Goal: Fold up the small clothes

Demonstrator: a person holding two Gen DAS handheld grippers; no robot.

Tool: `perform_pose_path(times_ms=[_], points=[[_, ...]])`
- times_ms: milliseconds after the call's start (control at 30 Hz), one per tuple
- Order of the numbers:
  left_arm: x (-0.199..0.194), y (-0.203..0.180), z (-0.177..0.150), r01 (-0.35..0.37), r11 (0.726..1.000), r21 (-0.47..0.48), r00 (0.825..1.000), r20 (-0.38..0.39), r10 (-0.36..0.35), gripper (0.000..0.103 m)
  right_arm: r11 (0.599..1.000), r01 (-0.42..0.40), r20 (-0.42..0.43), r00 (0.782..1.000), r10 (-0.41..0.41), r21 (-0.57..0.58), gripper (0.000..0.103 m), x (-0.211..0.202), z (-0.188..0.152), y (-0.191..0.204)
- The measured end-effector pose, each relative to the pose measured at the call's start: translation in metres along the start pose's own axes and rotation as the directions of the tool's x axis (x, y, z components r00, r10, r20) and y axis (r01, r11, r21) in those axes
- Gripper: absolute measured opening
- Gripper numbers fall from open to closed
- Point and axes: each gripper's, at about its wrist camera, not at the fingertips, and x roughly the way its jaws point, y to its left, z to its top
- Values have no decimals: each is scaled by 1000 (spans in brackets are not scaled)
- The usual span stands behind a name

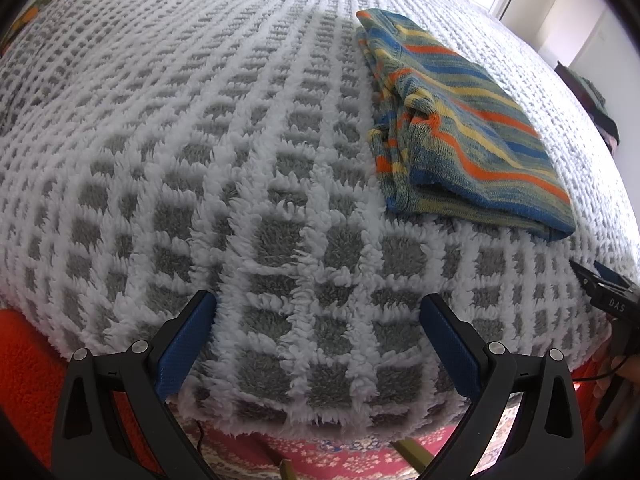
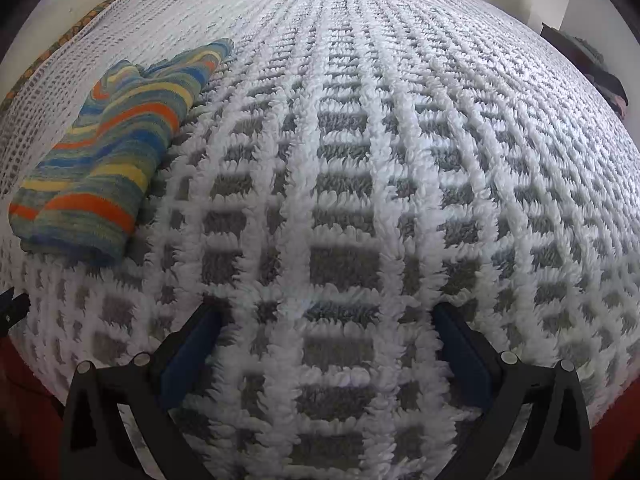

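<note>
The left gripper (image 1: 318, 308), black-framed with blue ribbed pads (image 1: 186, 344), has its jaws spread wide and grips nothing, hovering low over the near edge of the fluffy white-and-grey checked blanket (image 1: 240, 160). The right gripper (image 2: 328, 316), of the same black and blue build, is likewise spread wide and bare above that edge. In the left wrist view its black tip (image 1: 600, 284) shows at the far right.
</note>
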Motion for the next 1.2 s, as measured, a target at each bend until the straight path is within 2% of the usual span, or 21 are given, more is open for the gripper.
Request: perform_pose_path(times_ms=[1200], points=[[2,0,-1,-9,1000,15,1000,-4,9,102,1000,2,1,1000,-2,-8,103,0,-1,1]])
